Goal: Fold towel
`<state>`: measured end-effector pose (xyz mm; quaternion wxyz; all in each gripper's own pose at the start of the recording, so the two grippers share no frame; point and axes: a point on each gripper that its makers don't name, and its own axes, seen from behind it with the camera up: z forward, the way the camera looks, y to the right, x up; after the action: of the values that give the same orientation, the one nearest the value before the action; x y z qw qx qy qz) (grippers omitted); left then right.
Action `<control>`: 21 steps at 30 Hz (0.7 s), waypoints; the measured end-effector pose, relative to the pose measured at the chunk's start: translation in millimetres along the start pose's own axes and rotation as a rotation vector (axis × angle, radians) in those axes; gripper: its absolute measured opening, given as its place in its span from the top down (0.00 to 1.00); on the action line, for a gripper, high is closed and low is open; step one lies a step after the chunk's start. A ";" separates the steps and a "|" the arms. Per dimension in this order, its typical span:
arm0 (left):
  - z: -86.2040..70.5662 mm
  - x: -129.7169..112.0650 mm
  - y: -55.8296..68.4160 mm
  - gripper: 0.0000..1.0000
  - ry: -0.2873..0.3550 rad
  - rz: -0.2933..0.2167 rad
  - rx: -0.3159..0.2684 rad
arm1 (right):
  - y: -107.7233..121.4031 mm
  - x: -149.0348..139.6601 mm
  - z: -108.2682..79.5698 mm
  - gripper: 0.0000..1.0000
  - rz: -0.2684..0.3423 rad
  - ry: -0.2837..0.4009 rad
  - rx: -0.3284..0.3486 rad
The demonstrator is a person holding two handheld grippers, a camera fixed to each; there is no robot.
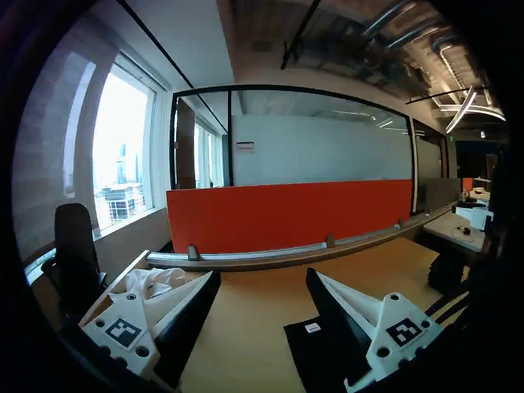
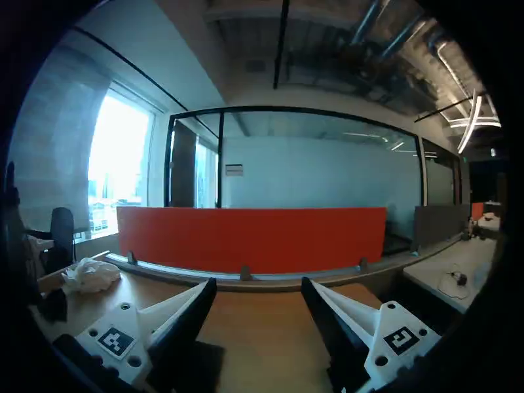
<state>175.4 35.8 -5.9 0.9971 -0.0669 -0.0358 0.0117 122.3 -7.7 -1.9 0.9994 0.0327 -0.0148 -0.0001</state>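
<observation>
A crumpled white towel (image 1: 149,280) lies on the wooden desk (image 1: 262,314) at the far left, just beyond my left gripper's left finger. My left gripper (image 1: 262,275) hovers open over the desk with nothing between its fingers. A flat black cloth (image 1: 302,347) with a small white tag lies under its right finger. In the right gripper view the white towel (image 2: 92,274) sits far off to the left, and my right gripper (image 2: 259,281) is open and holds nothing. A dark patch (image 2: 211,363) on the desk below it may be the black cloth.
An orange divider panel (image 1: 288,213) on a metal rail closes off the desk's far edge. A black chair (image 1: 72,252) stands at the left by the windows. A neighbouring white desk (image 2: 452,268) with a cable on it lies to the right.
</observation>
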 end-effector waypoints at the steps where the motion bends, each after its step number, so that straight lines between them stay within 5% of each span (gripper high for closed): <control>1: 0.0 -0.4 1.7 0.03 -0.005 0.002 -0.011 | -2.9 -1.0 0.6 0.00 -0.005 -0.006 0.014; 21: -8.2 -21.1 31.4 0.03 -0.122 0.088 -0.228 | -73.5 -26.4 -0.7 0.00 -0.128 -0.176 0.342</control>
<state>154.4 65.1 -19.7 0.9774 -0.1806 -0.0945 0.0554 95.9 -80.9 -8.2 0.9720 0.2028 -0.1000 -0.0638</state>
